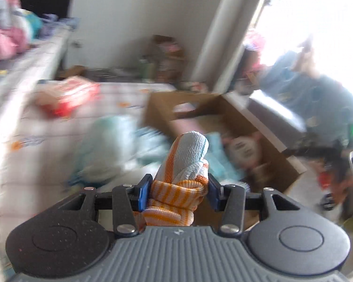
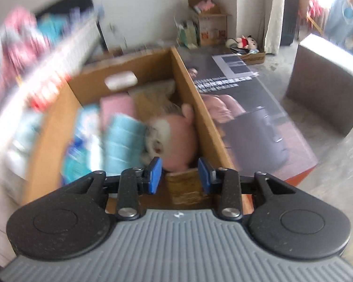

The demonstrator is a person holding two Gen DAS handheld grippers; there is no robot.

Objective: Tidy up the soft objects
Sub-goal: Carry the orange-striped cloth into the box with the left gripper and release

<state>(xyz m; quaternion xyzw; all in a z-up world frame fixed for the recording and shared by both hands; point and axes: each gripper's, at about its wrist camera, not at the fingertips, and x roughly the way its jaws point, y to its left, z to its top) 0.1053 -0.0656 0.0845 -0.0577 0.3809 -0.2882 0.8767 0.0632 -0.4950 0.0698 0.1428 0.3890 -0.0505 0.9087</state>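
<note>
Left gripper (image 1: 179,191): pinching 1 striped cloth (image 1: 184,164), orange/white w/ a pale knit part, bunched betw. both blue pads & sticking up past the tips.
Right gripper (image 2: 180,175): jaws apart, nothing betw. the pads; near wall of cardboard box (image 2: 176,188) right under the tips.
Ahead of right tips: 1 pink plush (image 2: 176,138) inside box, just past the near wall.
Left of that plush: 1 teal ribbed cloth (image 2: 122,141), 1 pink folded cloth (image 2: 116,107), some blue/white fabric (image 2: 87,136); all smeared, count past these unsure.
Box far wall: 1 cut-out handle slot (image 2: 121,80).
Right of box: 1 printed flap or sheet (image 2: 242,108) lying flat; print unreadable.
Ahead of left tips: same box, 1 round-faced plush (image 1: 243,149), pale blue cloth (image 1: 101,148) on checked bedding (image 1: 120,98); heavy blur.
Far right, left view: person in blue sleeve (image 1: 313,94), washed out by window light, cut off at edge.
</note>
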